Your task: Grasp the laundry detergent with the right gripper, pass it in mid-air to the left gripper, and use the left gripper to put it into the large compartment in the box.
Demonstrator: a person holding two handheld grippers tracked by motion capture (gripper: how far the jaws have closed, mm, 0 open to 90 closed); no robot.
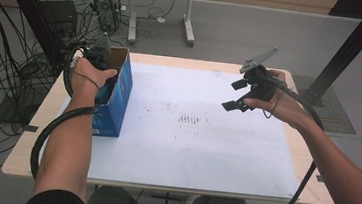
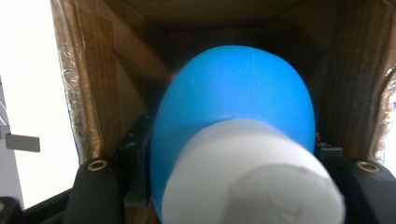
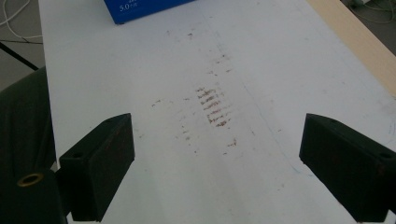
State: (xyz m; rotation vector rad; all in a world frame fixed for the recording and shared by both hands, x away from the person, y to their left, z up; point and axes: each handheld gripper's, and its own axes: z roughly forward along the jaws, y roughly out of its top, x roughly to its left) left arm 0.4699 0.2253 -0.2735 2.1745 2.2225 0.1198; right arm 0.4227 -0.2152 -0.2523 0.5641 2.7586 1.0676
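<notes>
A: Where do we stand?

B: We sit at a table [image 1: 306, 187] under a white sheet. At nine o'clock on it stands an open blue box [image 1: 117, 96], and our left gripper [image 1: 99, 56] reaches down into its mouth. In the left gripper view, brown cardboard walls surround a blue bottle [image 2: 233, 102] with a ribbed white cap [image 2: 254, 175] pointing back at the camera.

A: Do we have it?

B: Yes. The left gripper is clenched on the bottle, a black jaw on each flank just below the shoulder, so the bottle is inside the box and in our grip.

A: And our other hand?

B: The right gripper [image 1: 237, 95] hovers above the sheet at two o'clock, released, jaws wide, nothing between them. Under it, in the right gripper view, lie brown scuff marks [image 3: 212, 109] at the sheet's centre.

A: How will the bottle handle?

B: We judge it smooth, rounded plastic, likely light and somewhat yielding, so it may slip or twist if pinched on the curve. Holding near the shoulder, below the cap, looks safest. The box walls sit close around it, so it should come straight out of the mouth to avoid snagging. How full it is, we cannot tell.
</notes>
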